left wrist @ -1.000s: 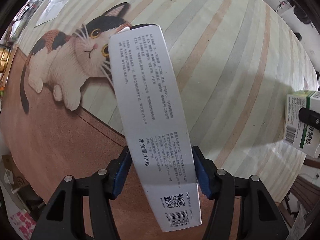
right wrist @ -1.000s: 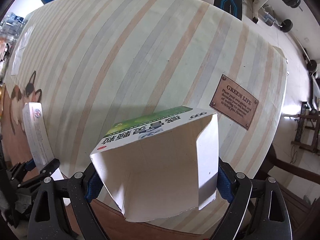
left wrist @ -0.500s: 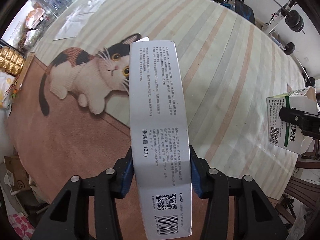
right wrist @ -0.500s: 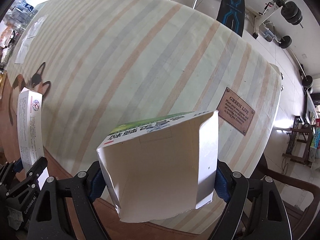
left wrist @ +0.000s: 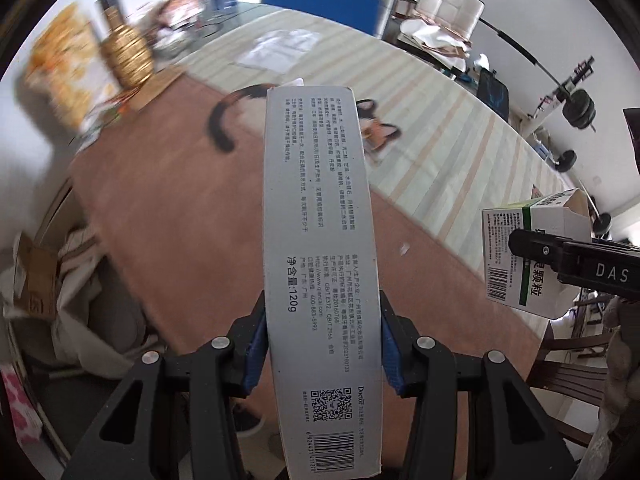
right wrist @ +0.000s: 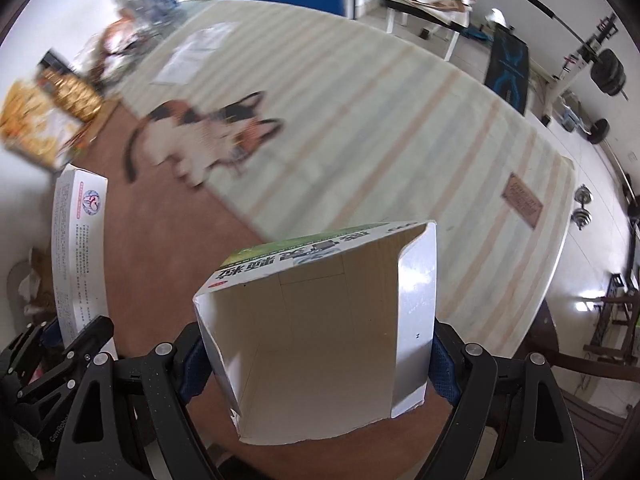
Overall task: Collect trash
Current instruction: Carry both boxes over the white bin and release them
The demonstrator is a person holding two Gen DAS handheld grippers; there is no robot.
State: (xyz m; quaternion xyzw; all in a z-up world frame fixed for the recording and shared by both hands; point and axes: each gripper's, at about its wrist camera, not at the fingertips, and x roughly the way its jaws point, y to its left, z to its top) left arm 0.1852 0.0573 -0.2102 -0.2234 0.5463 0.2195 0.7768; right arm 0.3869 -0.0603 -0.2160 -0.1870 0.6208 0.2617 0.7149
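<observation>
My left gripper (left wrist: 322, 344) is shut on a long white toothpaste box (left wrist: 320, 248) printed with black text and barcodes, held above the table. The same box (right wrist: 78, 256) shows at the left of the right wrist view. My right gripper (right wrist: 316, 364) is shut on an opened green and white medicine box (right wrist: 320, 332), its torn open end facing the camera. That box (left wrist: 532, 256) also shows at the right of the left wrist view, with the right gripper's finger (left wrist: 576, 264) across it.
A table (left wrist: 180, 216) carries a striped cloth with a cat picture (right wrist: 200, 136) and a brown "Green Life" label (right wrist: 522, 200). Snack packs and a gold jar (left wrist: 126, 54) stand at its far left. A paper sheet (left wrist: 280, 50) lies far back. Chairs and weights stand beyond.
Both grippers have lifted and tilted up with their boxes, so the far side of the table and the room now show. The views are blurred by motion.
</observation>
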